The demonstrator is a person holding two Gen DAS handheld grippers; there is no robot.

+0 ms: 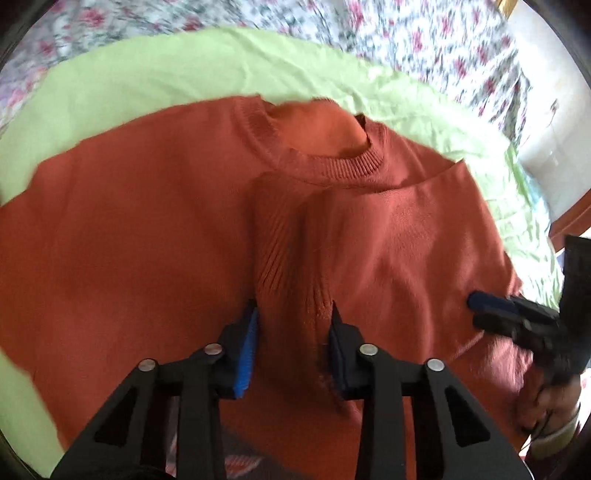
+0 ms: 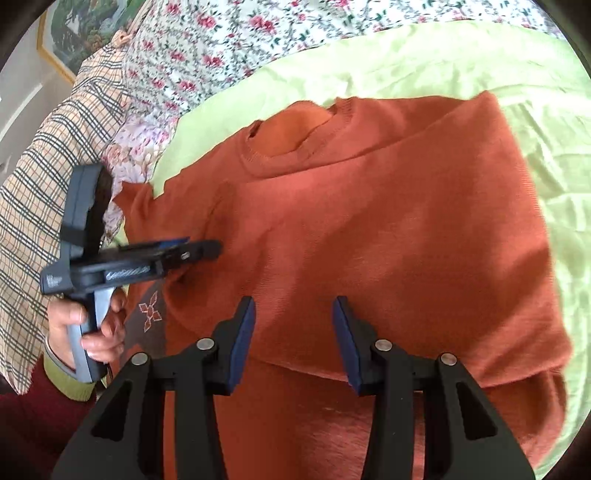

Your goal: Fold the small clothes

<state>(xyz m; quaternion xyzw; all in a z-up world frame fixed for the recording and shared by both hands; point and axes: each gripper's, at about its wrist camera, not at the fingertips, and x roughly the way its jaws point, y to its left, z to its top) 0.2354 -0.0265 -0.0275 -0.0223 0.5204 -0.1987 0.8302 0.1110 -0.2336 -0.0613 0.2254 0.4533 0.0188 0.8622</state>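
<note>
A rust-orange knit sweater (image 1: 147,229) lies on a light green sheet (image 1: 155,74), neck away from me, with one side folded in over the body (image 2: 406,221). My left gripper (image 1: 293,314) is open, and a ribbed sleeve cuff (image 1: 280,240) lies between its fingers, not pinched. It shows from the side in the right wrist view (image 2: 207,249), low over the sweater's left part. My right gripper (image 2: 293,306) is open and empty above the folded sweater. It shows at the right edge of the left wrist view (image 1: 476,308).
A floral bedspread (image 2: 258,29) lies beyond the green sheet. A plaid cloth (image 2: 48,177) lies at the left. A framed picture (image 2: 81,26) hangs on the wall at far left. A wooden bed edge (image 1: 569,218) shows at the right.
</note>
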